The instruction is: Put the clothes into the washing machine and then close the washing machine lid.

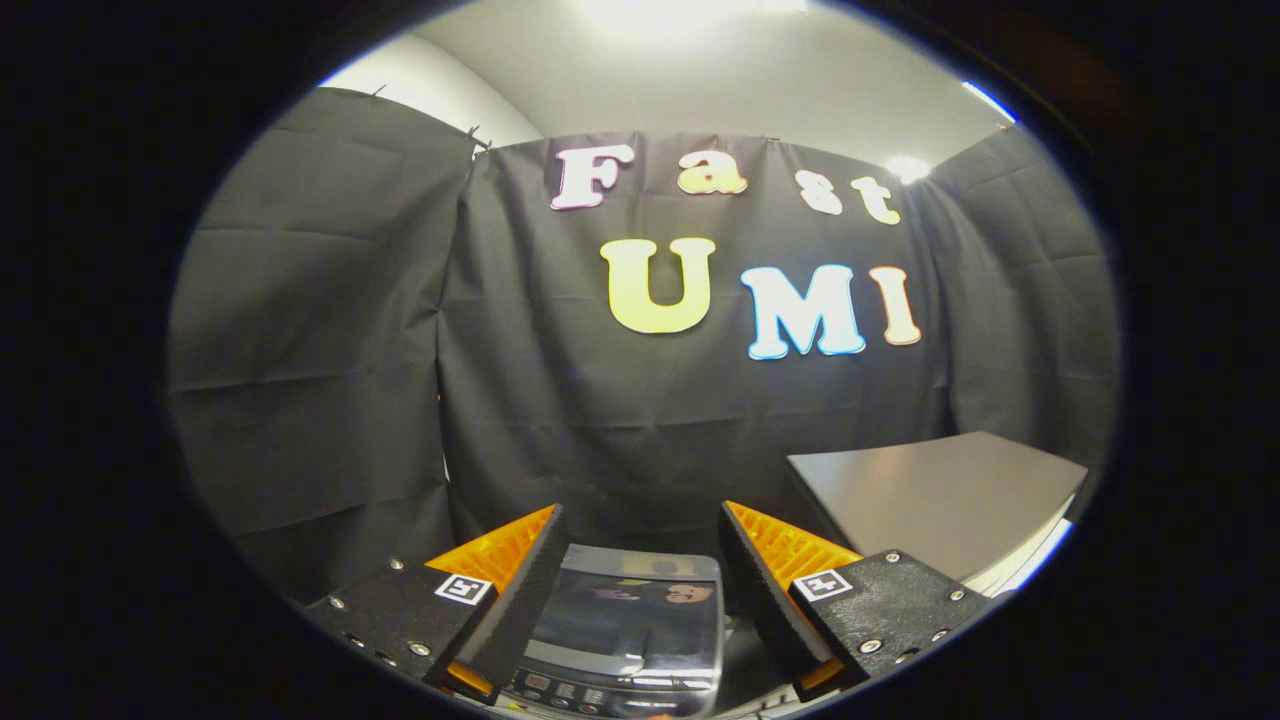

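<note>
The tongs (640,560) stand with their two fingers (520,590) spread well apart, nothing held between them and neither finger touching anything. In the gap between the fingers, lower down and a little ahead, sits the washing machine (625,640), seen from above. Its lid (632,610) lies shut and flat, a dark glossy pane that mirrors the booth's wall. A control panel (590,690) with small buttons runs along the machine's near edge, close under the finger roots; its markings are too small to make out. To the right of the right finger, and somewhat beyond it, a grey flat-topped surface (930,490) rises above the machine's level, with a pale edge showing along its right side; what it belongs to cannot be determined. Beyond the fingers hangs the black cloth wall (320,380), creased in places, with a pale ceiling (700,90) above it.
</note>
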Tool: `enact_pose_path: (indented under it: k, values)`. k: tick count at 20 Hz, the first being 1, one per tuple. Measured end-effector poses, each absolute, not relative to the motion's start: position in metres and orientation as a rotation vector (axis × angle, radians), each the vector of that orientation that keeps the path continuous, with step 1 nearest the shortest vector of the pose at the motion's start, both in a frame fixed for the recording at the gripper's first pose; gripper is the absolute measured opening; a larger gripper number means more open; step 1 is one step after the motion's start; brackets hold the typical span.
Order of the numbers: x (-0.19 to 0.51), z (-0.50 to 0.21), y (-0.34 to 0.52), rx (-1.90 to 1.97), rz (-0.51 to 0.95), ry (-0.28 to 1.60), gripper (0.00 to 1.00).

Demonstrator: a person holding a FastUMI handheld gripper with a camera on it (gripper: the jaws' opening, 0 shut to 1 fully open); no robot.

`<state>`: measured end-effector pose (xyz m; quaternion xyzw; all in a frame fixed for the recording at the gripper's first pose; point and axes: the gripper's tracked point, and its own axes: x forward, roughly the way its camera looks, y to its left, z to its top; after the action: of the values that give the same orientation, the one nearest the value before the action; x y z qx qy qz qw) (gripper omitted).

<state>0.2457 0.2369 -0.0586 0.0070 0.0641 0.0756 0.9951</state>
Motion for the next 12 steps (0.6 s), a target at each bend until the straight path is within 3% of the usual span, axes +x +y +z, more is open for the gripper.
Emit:
enact_pose_path:
  k: [12]
  values:
    - [0.131, -0.005, 0.068, 0.027, 0.026, 0.063, 0.94]
